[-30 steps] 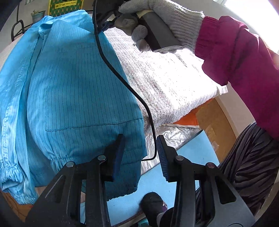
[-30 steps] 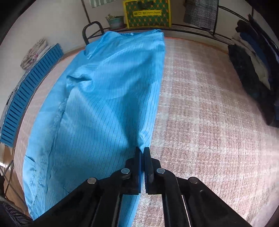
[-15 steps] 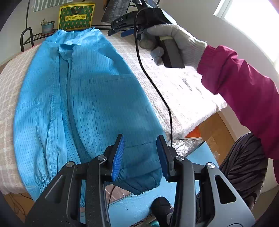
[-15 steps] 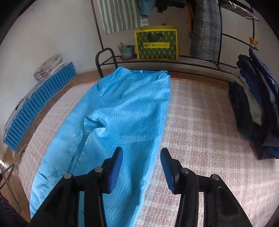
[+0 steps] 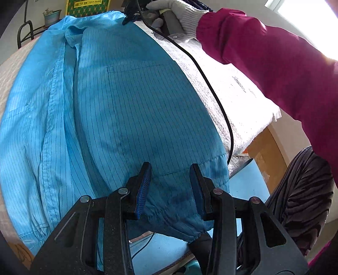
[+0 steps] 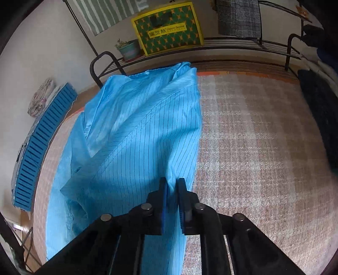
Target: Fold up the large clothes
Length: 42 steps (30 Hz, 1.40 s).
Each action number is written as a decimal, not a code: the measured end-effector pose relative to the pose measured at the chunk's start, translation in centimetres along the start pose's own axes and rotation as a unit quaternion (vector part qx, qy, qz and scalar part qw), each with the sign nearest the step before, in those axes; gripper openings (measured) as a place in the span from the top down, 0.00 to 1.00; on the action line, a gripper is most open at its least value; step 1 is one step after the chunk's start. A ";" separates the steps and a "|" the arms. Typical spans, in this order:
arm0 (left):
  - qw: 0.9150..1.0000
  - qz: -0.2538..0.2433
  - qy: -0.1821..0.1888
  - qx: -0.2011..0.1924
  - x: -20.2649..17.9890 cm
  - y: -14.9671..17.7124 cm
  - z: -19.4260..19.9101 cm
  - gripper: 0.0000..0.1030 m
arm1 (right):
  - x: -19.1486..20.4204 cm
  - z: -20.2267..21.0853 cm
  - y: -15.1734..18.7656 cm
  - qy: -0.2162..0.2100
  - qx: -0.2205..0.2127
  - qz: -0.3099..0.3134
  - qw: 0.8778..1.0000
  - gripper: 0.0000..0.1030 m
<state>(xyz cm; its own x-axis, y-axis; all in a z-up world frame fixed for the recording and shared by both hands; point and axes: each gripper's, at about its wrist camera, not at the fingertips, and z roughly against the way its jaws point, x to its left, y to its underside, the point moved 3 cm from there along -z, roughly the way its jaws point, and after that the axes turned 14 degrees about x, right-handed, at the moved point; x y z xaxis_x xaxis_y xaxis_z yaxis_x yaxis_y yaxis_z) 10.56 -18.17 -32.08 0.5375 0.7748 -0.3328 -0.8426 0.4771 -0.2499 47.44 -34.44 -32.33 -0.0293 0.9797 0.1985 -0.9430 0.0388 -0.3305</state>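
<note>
A large blue pinstriped jacket (image 5: 131, 110) lies lengthwise on the padded table, its hem hanging over the near edge. My left gripper (image 5: 170, 186) is open, its jaws straddling the hem band without pinching it. In the right wrist view my right gripper (image 6: 171, 190) is shut on a fold of the jacket (image 6: 135, 135) near its right edge, by the shoulder end. The right gripper (image 5: 135, 12) also shows at the top of the left wrist view, held by a gloved hand at the jacket's far end.
The table is covered by a checked woven cloth (image 6: 253, 148). A black cable (image 5: 211, 95) trails across the table's right side. A metal rack with a yellow-green bag (image 6: 166, 27) and plant pot (image 6: 128, 49) stands behind. Dark clothes (image 6: 319, 114) lie at the right. A blue crate (image 6: 40, 146) stands left.
My right gripper was shut a second ago, opened half a second ago, and is now shut on the jacket near its far end. The left gripper stayed open and moved closer to the hem.
</note>
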 end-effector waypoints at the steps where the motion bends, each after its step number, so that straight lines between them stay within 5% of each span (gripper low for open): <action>1: 1.000 0.001 0.003 -0.001 -0.1 0.1 0.1 0.63 | -0.6 -0.2 -0.2 0.017 -0.002 -0.017 1.000 1.00; 3: 1.000 -0.004 0.004 -0.002 -0.1 0.1 0.0 0.63 | -1.3 -1.3 -0.5 0.013 0.018 -0.029 0.999 0.99; 7: 1.000 -0.006 0.008 -0.004 0.1 -0.1 0.2 0.63 | -1.3 0.5 -0.3 0.034 0.001 -0.011 0.999 0.68; 9: 1.000 -0.007 0.008 -0.006 0.2 0.1 0.2 0.63 | -0.5 2.3 0.4 0.044 -0.018 0.011 0.999 0.68; 11: 1.000 -0.004 0.011 -0.007 0.3 0.2 0.3 0.63 | 1.5 3.7 2.0 0.008 -0.014 0.050 0.999 0.70; 18: 1.000 0.004 0.015 -0.011 0.8 0.4 0.6 0.63 | 10.8 1.4 7.3 -0.024 0.061 0.217 0.974 0.73; 25: 1.000 -0.014 -0.009 -0.011 0.4 1.0 0.9 0.63 | 12.0 -2.9 4.2 0.010 0.061 0.161 0.985 0.76; 31: 1.000 -0.005 -0.003 -0.019 1.2 2.5 3.2 0.63 | 10.2 5.8 6.7 -0.020 0.002 0.137 0.990 0.69; 35: 0.999 0.003 -0.002 -0.046 2.6 4.4 6.8 0.60 | 7.6 13.6 12.2 -0.044 -0.050 0.135 0.989 0.51; 42: 0.992 0.083 -0.034 -0.086 9.4 7.9 12.1 0.46 | 3.5 20.6 24.4 -0.028 -0.054 0.085 0.995 0.49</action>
<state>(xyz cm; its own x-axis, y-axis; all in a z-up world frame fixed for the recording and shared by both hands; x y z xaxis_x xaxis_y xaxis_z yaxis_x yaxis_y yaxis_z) 8.50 -2.09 -26.16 0.3833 0.8659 -0.3214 -0.8979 0.2677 -0.3494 17.50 -34.16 -20.66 -0.2060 0.9617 0.1807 -0.8818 -0.1024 -0.4604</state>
